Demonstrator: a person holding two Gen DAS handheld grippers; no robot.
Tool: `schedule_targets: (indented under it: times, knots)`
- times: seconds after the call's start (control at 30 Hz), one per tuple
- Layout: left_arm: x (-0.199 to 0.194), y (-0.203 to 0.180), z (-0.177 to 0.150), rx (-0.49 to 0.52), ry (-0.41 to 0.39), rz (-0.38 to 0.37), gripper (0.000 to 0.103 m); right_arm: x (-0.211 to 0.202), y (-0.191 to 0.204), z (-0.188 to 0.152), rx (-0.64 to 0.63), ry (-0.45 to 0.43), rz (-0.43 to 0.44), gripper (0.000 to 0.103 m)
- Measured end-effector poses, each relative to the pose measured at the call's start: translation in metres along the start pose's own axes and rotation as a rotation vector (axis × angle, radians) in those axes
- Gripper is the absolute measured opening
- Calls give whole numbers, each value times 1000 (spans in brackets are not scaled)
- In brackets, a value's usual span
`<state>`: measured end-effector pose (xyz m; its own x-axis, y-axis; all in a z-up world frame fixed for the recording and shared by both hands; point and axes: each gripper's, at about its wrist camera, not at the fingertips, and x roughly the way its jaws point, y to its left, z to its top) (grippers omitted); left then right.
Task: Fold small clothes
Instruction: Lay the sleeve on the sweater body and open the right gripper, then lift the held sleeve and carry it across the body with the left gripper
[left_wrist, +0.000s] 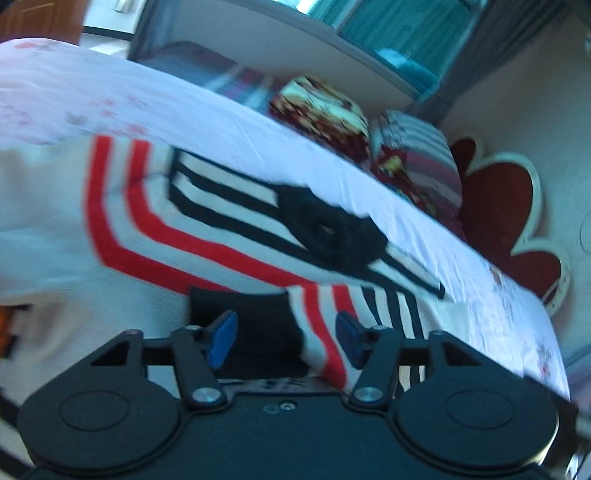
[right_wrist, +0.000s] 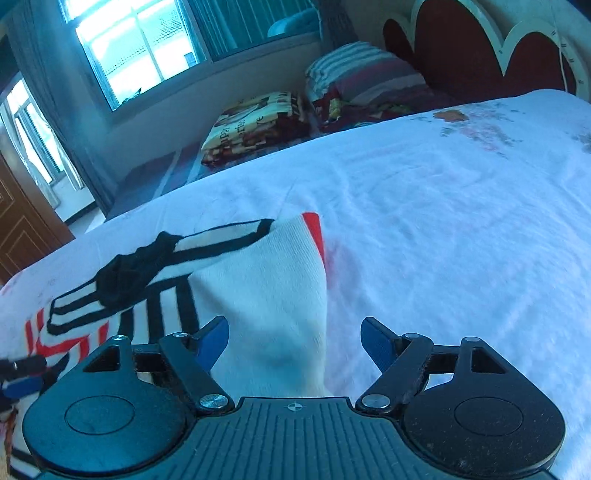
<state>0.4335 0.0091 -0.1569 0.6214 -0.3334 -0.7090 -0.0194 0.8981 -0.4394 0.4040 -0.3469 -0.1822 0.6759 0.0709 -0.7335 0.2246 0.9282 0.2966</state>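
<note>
A small white knit garment (left_wrist: 207, 229) with red and black stripes and a black bow (left_wrist: 332, 236) lies on the white bed sheet (left_wrist: 184, 96). My left gripper (left_wrist: 286, 339) is open, its blue pads either side of the garment's black hem and red-striped edge. In the right wrist view the same garment (right_wrist: 266, 295) shows its plain white folded part running between the fingers of my open right gripper (right_wrist: 295, 343). The black bow (right_wrist: 125, 277) lies to the left. The left gripper's tip (right_wrist: 22, 384) shows at the far left edge.
Folded patterned blankets (right_wrist: 258, 125) and a striped pillow (right_wrist: 362, 74) lie at the far side of the bed. A red headboard (right_wrist: 480, 51) stands behind. A window (right_wrist: 140, 48) and a wooden door (right_wrist: 22, 229) are on the left. The sheet (right_wrist: 461, 221) spreads to the right.
</note>
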Motion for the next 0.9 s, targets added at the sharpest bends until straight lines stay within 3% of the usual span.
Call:
schedule_targets:
  times: [0.03,0.07,0.23,0.33,0.47,0.6,0.77,0.83,0.9]
  knots:
    - [8,-3,-2,17,10,5,54,10,0,5,0,0,-2,75]
    - [14,-4,-3,34,15,19,54,19,-1,9,1,1,-10,65]
    - [21,3,-11,69,19,52,43,62,-17,31,70,35,-14,50]
    - [21,5,-12,72,16,51,41,75,-18,39,68,39,1,29]
    - [18,10,-11,57,16,41,36,76,-16,41,47,29,-16,15]
    - [18,14,-10,41,17,36,33,79,-12,36,-56,-5,-126,11]
    - [13,8,-8,43,13,53,33,63,-7,41,-72,-34,-113,11]
    - [7,6,-8,38,1,52,41,49,-1,42,-60,-43,-50,13]
    - [2,0,-8,53,-18,64,60,38,13,37,-94,-47,-26,20]
